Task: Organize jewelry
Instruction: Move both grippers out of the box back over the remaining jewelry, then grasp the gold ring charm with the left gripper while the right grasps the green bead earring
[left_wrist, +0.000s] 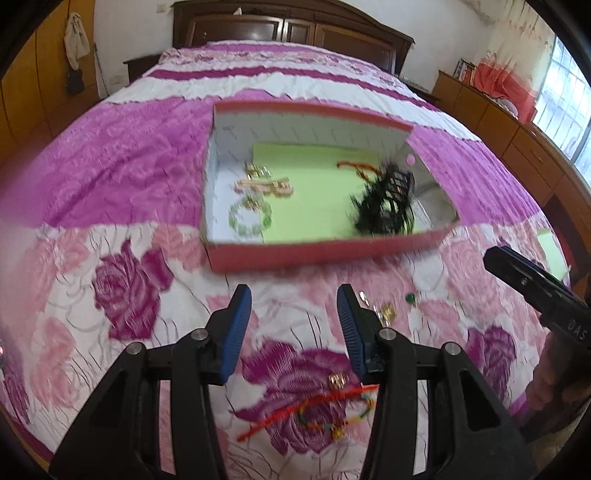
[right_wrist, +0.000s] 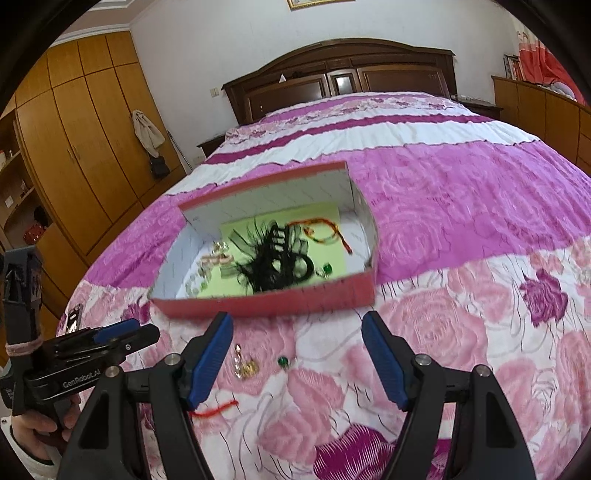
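A red box (left_wrist: 314, 254) with white walls and a green paper floor lies on the bed. It holds a black feathery hair piece (left_wrist: 384, 206), a green bead bracelet (left_wrist: 249, 218), gold and pink pieces (left_wrist: 262, 186) and a red string bracelet (left_wrist: 360, 171). My left gripper (left_wrist: 294, 291) hovers open in front of the box, nothing between its pads. Below it lie a colourful string bracelet (left_wrist: 325, 410) and a gold piece (left_wrist: 338, 380). My right gripper (right_wrist: 297, 317) is open and empty above gold earrings (right_wrist: 245, 365) and a green stone (right_wrist: 283, 361).
The pink and purple floral bedspread (right_wrist: 461, 325) covers the whole bed. A phone (right_wrist: 74, 317) lies near its left edge. A wooden wardrobe (right_wrist: 81, 147) stands to the left, a dark headboard (right_wrist: 343, 74) at the far end and low cabinets (left_wrist: 491, 110) to the right.
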